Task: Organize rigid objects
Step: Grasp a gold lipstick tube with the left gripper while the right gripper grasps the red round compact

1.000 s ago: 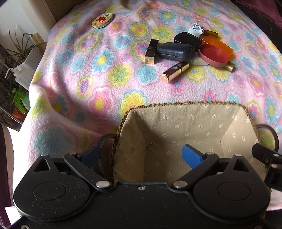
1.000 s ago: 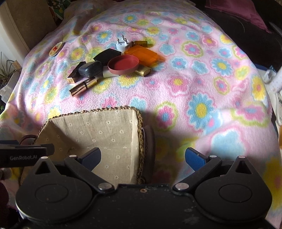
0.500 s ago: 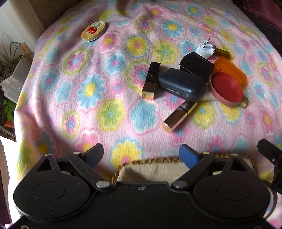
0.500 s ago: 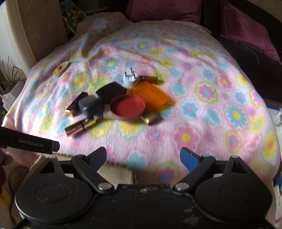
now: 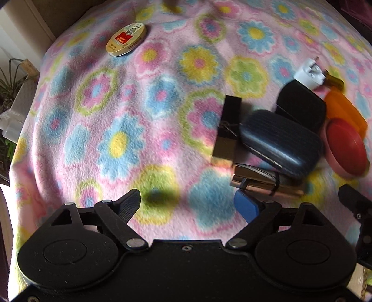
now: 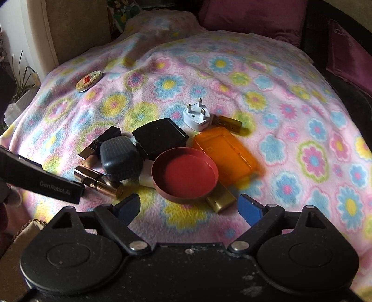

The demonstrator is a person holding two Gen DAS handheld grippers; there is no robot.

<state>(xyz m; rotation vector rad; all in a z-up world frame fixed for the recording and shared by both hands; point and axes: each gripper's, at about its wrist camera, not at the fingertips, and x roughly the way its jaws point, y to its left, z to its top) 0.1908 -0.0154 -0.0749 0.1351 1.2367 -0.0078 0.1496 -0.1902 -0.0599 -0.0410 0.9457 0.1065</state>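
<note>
A pile of small rigid objects lies on the flowered blanket: a dark blue case (image 5: 281, 142) (image 6: 121, 159), a gold lipstick tube (image 5: 262, 181) (image 6: 100, 182), a black-and-gold box (image 5: 226, 130), a black box (image 6: 160, 137), a red round lid (image 6: 184, 174), an orange case (image 6: 225, 152), a white plug (image 6: 196, 113). My left gripper (image 5: 188, 202) is open and empty, its right finger just short of the lipstick. My right gripper (image 6: 188, 206) is open and empty, just in front of the red lid.
A round tin (image 5: 126, 39) (image 6: 88, 80) lies apart at the far left of the blanket. A corner of the wicker basket (image 6: 25, 228) shows at the lower left of the right wrist view. Maroon cushions (image 6: 253, 16) stand behind. A plant (image 5: 9, 81) is at left.
Both grippers have moved forward from over the basket to the pile of objects. The basket has dropped almost out of both views. Both stay open.
</note>
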